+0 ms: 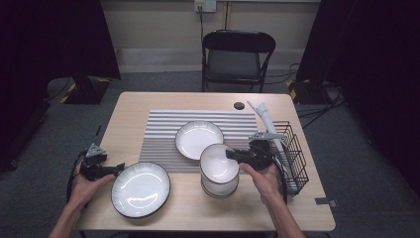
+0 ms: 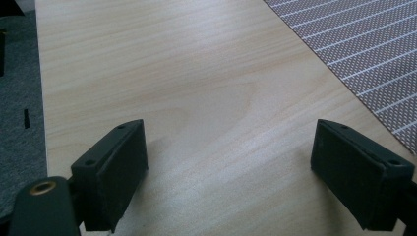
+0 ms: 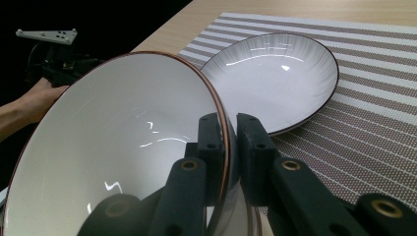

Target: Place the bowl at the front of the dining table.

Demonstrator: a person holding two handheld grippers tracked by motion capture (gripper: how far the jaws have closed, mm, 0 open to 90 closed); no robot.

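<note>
1. The right gripper [image 1: 233, 154] is clamped on the rim of a white bowl [image 1: 219, 162]: in the right gripper view its two black jaws stand close together with the bowl's thin brown-edged rim [image 3: 223, 129] pinched between them, one jaw inside the bowl and one outside.
2. That bowl is the top one of a stack of bowls [image 1: 219, 187] that stands near the front edge of the table, right of centre, and it sits tilted in the grip.
3. The right hand [image 1: 263, 179] holds the gripper from the near right side of the stack.
4. The left gripper [image 1: 118, 168] has its jaws spread wide with nothing between them; the left gripper view looks down between them on bare wood.
5. It is held in the left hand [image 1: 85, 187] at the near left edge of the table [image 1: 129, 106], its tips just beside the left rim of a dark-rimmed plate [image 1: 140, 189].
6. A second plate [image 1: 198, 139] lies on the striped placemat [image 1: 158, 129] in the middle of the table, just beyond the bowls.
7. A black wire basket [image 1: 293, 153] stands at the right edge, with white tubes [image 1: 266, 119] leaning out of its far end.
8. A black folding chair [image 1: 235, 57] stands beyond the far side.
</note>
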